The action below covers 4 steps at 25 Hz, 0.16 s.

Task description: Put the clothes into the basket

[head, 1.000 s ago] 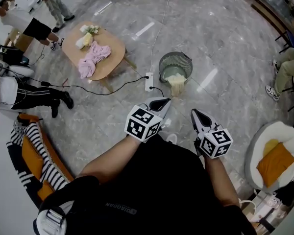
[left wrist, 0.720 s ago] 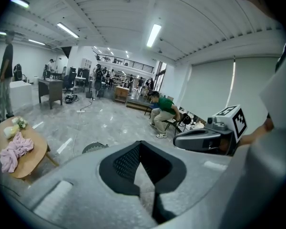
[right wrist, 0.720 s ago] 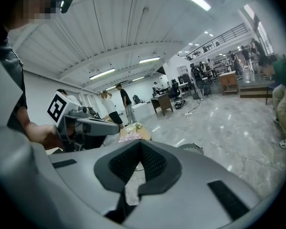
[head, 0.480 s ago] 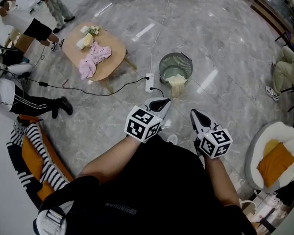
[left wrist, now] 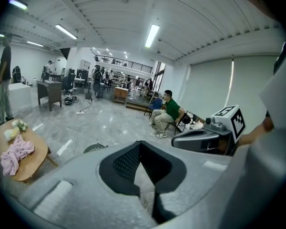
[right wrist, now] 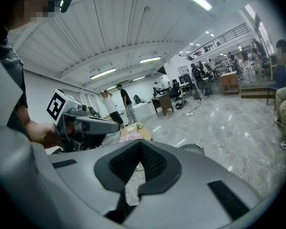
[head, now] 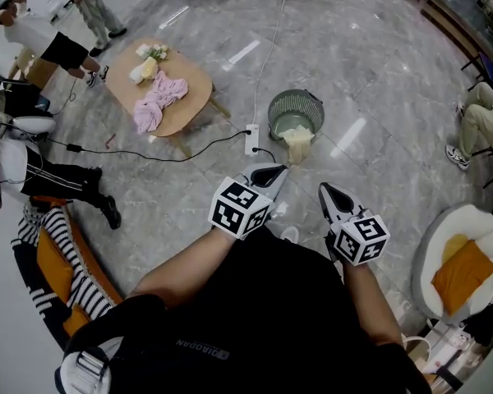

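A round wire basket stands on the grey floor ahead of me, with a cream cloth draped over its near rim. Pink clothes and a small cream bundle lie on a low wooden table to the far left. My left gripper and right gripper hover side by side close to my body, well short of the basket. Both are shut with nothing between their jaws. The left gripper view shows the basket and the pink clothes beyond the jaws.
A white power strip with black cables lies between table and basket. A person sits on the floor at left, another on a chair at right. There is a striped couch near left and a white chair with an orange cushion near right.
Both grippers have stayed where they were. The seated person at the left has drawn a foot back toward the couch.
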Available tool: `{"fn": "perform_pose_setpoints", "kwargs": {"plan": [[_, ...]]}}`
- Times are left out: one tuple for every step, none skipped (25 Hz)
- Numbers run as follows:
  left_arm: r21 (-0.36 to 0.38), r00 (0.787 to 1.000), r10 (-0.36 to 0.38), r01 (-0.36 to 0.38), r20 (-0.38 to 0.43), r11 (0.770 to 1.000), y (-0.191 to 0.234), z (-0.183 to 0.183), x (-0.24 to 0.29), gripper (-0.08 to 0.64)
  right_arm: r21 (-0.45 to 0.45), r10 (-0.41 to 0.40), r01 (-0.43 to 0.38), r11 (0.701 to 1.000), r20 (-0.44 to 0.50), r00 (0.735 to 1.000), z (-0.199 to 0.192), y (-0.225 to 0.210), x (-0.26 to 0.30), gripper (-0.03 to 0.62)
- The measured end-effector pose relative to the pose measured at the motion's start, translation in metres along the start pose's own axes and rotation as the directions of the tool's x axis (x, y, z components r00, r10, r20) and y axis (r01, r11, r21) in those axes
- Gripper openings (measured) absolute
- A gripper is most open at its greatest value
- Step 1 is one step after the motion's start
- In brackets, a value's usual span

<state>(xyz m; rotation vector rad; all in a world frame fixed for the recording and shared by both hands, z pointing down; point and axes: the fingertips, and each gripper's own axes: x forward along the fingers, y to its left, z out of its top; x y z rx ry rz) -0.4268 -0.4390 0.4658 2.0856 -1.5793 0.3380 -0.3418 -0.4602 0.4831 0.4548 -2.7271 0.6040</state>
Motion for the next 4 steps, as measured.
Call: {"fn": "perform_pose_setpoints", "kwargs": {"plan": [[0.0,1.0,0.0,0.0,0.0,1.0,0.0005,0.0004,-0.0007,0.002,-0.001,0.0,0.0,1.0,0.0,1.0,0.0008,0.0005,0.0005,0.014],[0.0,1.0,0.0,0.0,0.0,1.0,0.001,0.001,-0.0013,0.002,-0.001,0.001,-0.001,1.0,0.001,1.0,0.0015,0.001,0.001,0.014],[0.001,1.0,0.001,-0.001,0.001,1.0,0.0014,0.0015,-0.0018,0.002,-0.002,0.001,-0.001,1.0,0.002,1.0,0.0022,0.0014,0.0014,0.014],[0.002,1.0,0.001,-0.001,0.001,1.0,0.0018,0.0021,-0.0023,0.002,-0.002,0.002,-0.002,1.0,0.002,1.0,0.0028,0.0018,0.0018,0.014]]}}
